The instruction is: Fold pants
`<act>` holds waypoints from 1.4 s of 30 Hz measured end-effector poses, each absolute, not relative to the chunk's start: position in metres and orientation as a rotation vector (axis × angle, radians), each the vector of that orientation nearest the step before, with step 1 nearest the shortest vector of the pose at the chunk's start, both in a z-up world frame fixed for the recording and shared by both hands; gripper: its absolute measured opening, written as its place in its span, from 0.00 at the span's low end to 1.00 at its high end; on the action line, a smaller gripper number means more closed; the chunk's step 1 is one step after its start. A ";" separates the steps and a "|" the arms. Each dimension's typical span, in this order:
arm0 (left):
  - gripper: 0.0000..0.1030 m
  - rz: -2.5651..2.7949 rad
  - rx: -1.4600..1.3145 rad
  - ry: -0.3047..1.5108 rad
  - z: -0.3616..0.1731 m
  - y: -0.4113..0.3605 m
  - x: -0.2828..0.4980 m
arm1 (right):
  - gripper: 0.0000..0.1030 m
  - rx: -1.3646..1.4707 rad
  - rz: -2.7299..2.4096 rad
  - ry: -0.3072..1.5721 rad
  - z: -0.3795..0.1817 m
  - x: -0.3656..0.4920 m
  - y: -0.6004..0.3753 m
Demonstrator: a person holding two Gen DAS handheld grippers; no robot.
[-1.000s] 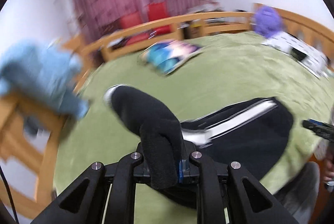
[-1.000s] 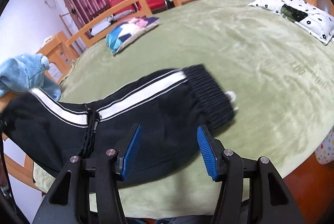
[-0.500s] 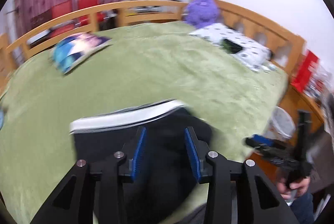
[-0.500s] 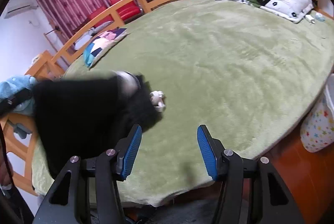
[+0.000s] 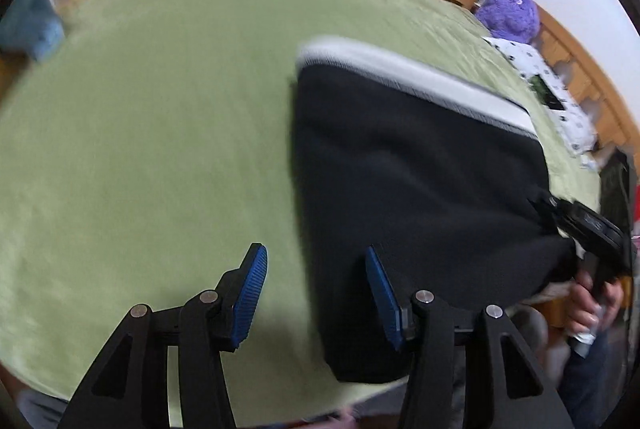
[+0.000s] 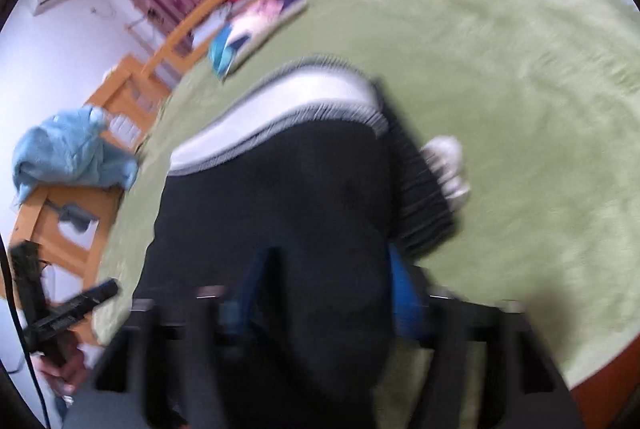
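Now, line by line:
Pants (image 5: 420, 189): black track pants with a white side stripe (image 5: 416, 85), folded over into a compact block near the front edge of the green blanket (image 5: 160, 133); a second earlier one end hung pinched in the left jaws.
Meaning: probably one fold laid; squaring up likely left.
Left gripper (image 5: 316, 293): let go, jaws just opened, blue pads apart, nothing pressed; one pad over bare blanket, the other over the pants' edge.
Right gripper (image 6: 328, 293): jaws just narrowed, black cloth between them; grip or mere straddle impossible to tell through blur.
Waistband (image 6: 416, 189): ribbed, white drawstring (image 6: 446, 165) poking out.
Hidden: layers beneath the fold; near edge cut off behind the fingers.
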State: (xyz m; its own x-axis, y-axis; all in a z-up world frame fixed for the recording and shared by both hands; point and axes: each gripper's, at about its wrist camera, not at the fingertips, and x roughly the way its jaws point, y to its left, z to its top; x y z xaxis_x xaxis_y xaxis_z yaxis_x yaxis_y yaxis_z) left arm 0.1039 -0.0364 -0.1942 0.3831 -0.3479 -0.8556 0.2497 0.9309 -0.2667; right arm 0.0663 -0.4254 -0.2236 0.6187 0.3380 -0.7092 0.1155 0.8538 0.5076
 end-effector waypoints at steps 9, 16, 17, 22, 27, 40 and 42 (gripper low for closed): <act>0.54 -0.477 -0.140 1.006 -0.173 -0.023 0.097 | 0.09 0.456 0.277 0.619 -0.126 0.094 -0.415; 0.55 -0.505 -0.156 1.005 -0.175 -0.042 0.100 | 0.29 0.500 0.126 0.906 -0.204 0.141 -0.449; 0.55 -0.509 -0.162 1.010 -0.177 -0.044 0.101 | 0.32 0.520 0.126 0.890 -0.203 0.133 -0.453; 0.56 -0.535 -0.117 1.057 -0.200 -0.065 0.096 | 0.49 0.499 0.085 0.762 -0.192 0.061 -0.455; 0.58 -0.545 -0.097 1.097 -0.229 -0.076 0.076 | 0.45 0.439 0.032 0.909 -0.251 0.035 -0.439; 0.60 -0.536 0.011 1.040 -0.208 -0.082 0.070 | 0.25 0.360 0.076 0.867 -0.235 0.013 -0.419; 0.60 -0.562 -0.015 1.030 -0.204 -0.075 0.067 | 0.24 0.381 0.130 0.786 -0.228 -0.013 -0.421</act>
State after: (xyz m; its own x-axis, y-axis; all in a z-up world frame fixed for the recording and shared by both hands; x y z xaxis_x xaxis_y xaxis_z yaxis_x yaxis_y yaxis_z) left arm 0.0669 -0.0752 -0.2036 0.3869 -0.4484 -0.8058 0.4345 0.8594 -0.2695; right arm -0.0125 -0.4215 -0.2280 0.7031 0.2536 -0.6643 0.0269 0.9241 0.3812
